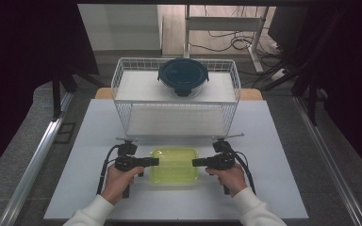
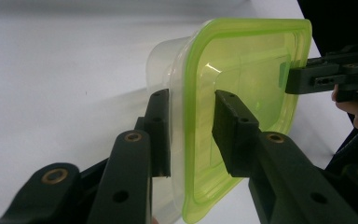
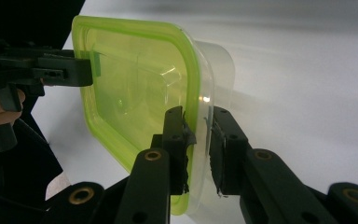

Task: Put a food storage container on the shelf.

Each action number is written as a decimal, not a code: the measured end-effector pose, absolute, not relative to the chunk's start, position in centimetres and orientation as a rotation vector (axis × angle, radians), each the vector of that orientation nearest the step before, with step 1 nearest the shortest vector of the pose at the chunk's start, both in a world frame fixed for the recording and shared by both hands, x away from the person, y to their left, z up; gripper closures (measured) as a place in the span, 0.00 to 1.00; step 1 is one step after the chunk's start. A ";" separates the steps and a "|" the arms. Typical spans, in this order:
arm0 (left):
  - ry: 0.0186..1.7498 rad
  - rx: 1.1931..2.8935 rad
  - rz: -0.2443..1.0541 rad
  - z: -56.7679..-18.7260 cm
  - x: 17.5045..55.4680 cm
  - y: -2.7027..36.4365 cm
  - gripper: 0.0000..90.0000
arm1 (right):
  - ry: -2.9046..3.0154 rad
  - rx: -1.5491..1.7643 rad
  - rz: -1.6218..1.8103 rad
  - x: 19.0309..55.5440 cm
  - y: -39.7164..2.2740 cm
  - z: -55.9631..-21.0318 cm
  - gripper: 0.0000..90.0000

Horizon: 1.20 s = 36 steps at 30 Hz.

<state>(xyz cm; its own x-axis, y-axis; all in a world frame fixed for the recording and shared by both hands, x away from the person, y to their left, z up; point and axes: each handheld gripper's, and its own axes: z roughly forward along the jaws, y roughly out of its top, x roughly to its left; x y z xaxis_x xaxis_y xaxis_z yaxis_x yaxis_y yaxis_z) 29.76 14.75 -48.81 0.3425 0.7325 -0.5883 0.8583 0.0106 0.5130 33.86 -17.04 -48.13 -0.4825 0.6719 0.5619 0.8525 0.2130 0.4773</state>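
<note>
L gripper (image 1: pixel 154 162): jaws narrowed down onto the left rim of the green-lidded container (image 1: pixel 175 165). In the left gripper view one pad sits under the lid lip against the clear wall, the other on top of the green lid (image 2: pixel 242 93). The lower pad touches; a thin gap may remain at the upper one, hard to tell. Reads as pinching the rim.

R gripper (image 1: pixel 196 162): same on the opposite rim. In the right gripper view the lid edge (image 3: pixel 193 93) is sandwiched between both pads, close to pressed together, gripping the lid lip.

Counts: 2 grippers, 2 hands, 1 green-lidded clear container, 1 round dark-lidded container (image 1: pixel 183 76), 1 white wire rack (image 1: pixel 122 101) w/ two levels, 1 white tabletop (image 1: pixel 273 188).

Places: green container rests on the tabletop, mid-width, nearer the front edge, just in front of the rack's lower shelf. Round container is on the rack's top level, about centre. Rack stands at the tabletop's far edge.

Pose: L hand (image 1: pixel 118 181) & R hand (image 1: pixel 232 178) come in from the front edge, forearms in white sleeves angled inward. Grippers are held level, jaws pointing at each other across the container. Cables loop behind each.
</note>
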 end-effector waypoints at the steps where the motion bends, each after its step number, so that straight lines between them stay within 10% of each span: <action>1: 1.412 1.744 -0.181 -48.7 29.7 14.8 0.76 | -2.274 -1.438 -1.141 33.7 -17.1 -47.8 0.85; 36: 1.320 1.723 -0.051 -45.2 28.3 15.4 0.83 | -2.373 -1.347 -1.296 32.2 -16.9 -44.2 0.85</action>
